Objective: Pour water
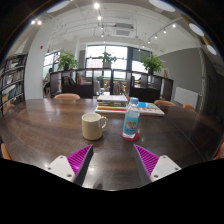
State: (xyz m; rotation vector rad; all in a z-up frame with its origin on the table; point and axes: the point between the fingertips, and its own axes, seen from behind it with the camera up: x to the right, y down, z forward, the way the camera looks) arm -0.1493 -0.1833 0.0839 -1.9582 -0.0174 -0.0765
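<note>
Standing beyond the open fingers [113, 160]: bottle [131, 119] beside mug [92, 126].

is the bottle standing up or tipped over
Upright. The bottle stands on its base on the table, cap on top, right of the mug. The open gripper is short of it.

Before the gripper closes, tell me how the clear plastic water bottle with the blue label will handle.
The clear plastic water bottle with the blue label stands tall and narrow, so a sideways nudge probably tips it. Its thin clear wall likely flexes under a squeeze. It stands beyond the open gripper, beside the cream ceramic mug.
</note>
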